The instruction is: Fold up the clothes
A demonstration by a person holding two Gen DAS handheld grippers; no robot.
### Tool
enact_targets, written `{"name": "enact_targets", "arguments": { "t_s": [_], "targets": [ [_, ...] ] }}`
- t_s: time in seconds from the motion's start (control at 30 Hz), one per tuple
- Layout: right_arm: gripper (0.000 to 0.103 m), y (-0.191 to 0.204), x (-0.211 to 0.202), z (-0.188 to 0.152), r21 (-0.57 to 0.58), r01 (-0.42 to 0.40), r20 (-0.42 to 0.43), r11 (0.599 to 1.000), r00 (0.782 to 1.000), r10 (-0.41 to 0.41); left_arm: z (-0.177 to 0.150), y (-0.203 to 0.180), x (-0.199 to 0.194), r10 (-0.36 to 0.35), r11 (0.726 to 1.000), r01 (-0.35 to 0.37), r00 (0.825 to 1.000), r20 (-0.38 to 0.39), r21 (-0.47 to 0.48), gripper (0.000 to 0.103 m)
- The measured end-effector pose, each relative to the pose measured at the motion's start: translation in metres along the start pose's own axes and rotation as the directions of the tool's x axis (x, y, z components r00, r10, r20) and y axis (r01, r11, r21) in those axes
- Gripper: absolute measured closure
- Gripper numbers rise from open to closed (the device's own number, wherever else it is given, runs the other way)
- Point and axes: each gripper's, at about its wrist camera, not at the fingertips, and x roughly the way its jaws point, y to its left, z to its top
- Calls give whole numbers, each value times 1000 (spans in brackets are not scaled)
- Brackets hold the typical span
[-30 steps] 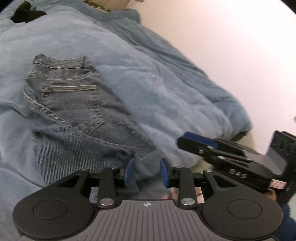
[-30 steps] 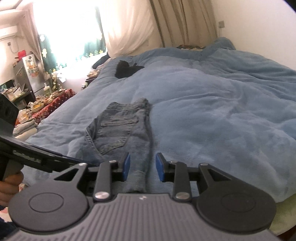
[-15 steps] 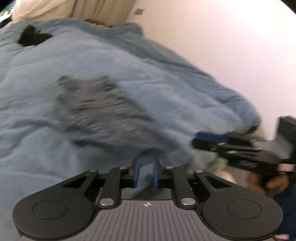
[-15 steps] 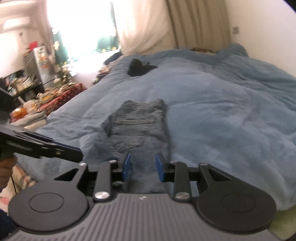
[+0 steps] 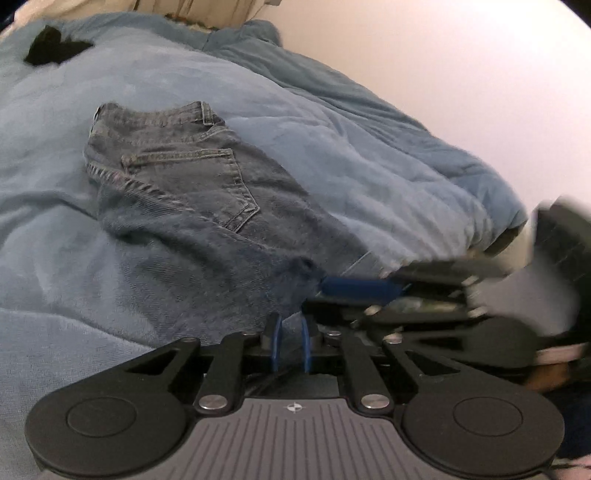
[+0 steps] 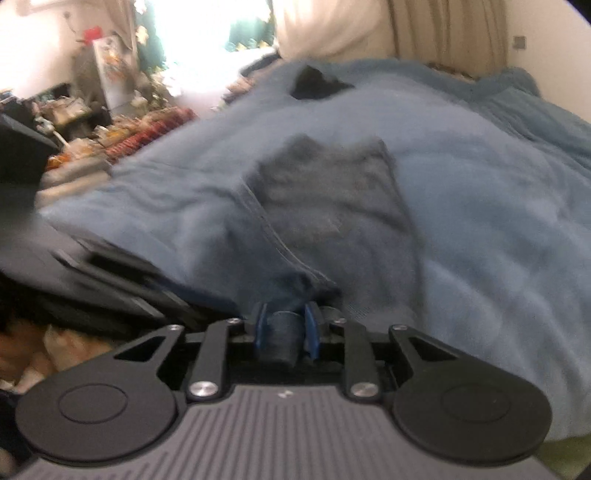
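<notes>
Faded grey-blue denim with pale contrast stitching on the jeans [image 5: 207, 192], laid over a plain dusty-blue plush blanket [image 5: 369, 155]. Bright blue pads [image 6: 312, 328] on matte black, grey-ribbed grippers. Solid black for the small garment [image 6: 317, 83] far up the bed, pinkish white for the wall [image 5: 461, 66], beige for the curtain [image 6: 447, 33].
</notes>
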Motion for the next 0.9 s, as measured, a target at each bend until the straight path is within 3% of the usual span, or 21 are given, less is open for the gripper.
{"name": "enact_targets", "arguments": {
  "t_s": [0.1, 0.2, 0.43, 0.53, 0.7, 0.9],
  "targets": [
    [79, -13, 3, -6, 73, -22, 2, 997, 1000, 22, 4, 10, -11, 16, 1000, -15, 1000, 20, -26, 93],
    [80, -15, 4, -7, 63, -20, 2, 998, 1000, 20, 12, 24, -15, 54, 997, -51, 997, 48, -49, 93],
    [80, -13, 3, -6, 60, -13, 2, 998, 1000, 13, 45, 61, 10, 118, 987, -106, 989, 91, -121, 93],
    [80, -14, 2, -7, 68, -15, 0, 998, 1000, 15, 55, 73, 23, 107, 981, -90, 990, 96, -170, 94],
    [80, -19, 6, -9, 91, -13, -17, 996, 1000, 14, 50, 86, 50, 142, 967, -133, 989, 29, -219, 99],
    [80, -18, 1, -7, 80, -6, -29, 997, 1000, 8, 45, 74, 25, 121, 965, -116, 993, 7, -235, 98]
  ]
}}
